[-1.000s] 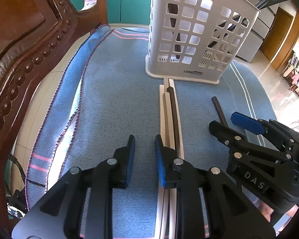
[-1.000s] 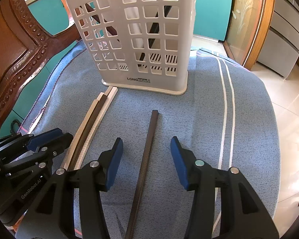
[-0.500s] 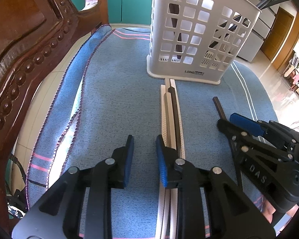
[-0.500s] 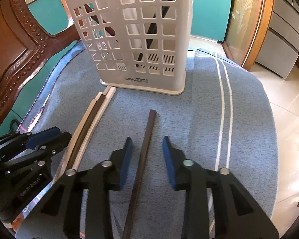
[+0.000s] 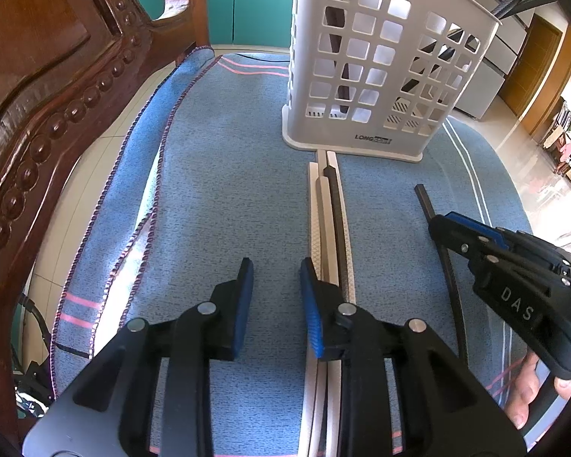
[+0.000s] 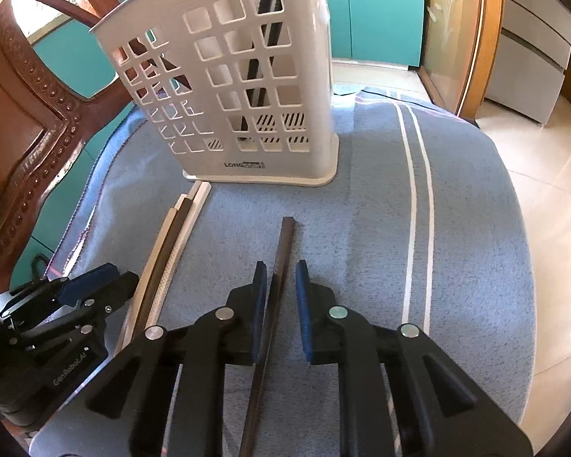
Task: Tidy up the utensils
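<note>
A dark brown chopstick (image 6: pixel 281 262) lies on the blue cloth between the fingers of my right gripper (image 6: pixel 281 285). The jaws are narrowed around it with a small gap left on the right side, so it is open. The same chopstick (image 5: pixel 426 205) and right gripper (image 5: pixel 449 224) show in the left wrist view. A bundle of white and dark chopsticks (image 5: pixel 329 205) lies just right of my left gripper (image 5: pixel 276 278), which is open and empty. The bundle (image 6: pixel 171 247) also shows in the right wrist view. The white slotted utensil basket (image 5: pixel 373 64) stands beyond, holding dark utensils.
A carved wooden chair back (image 5: pixel 38 87) rises at the left edge of the table. The blue cloth (image 6: pixel 456 228) with white stripes covers the round table, which drops off to the floor on the right. My left gripper (image 6: pixel 76 297) sits low at the left in the right wrist view.
My right gripper has narrowed its jaws around the dark chopstick and moved forward and down over it. My left gripper has stayed in place, open.
</note>
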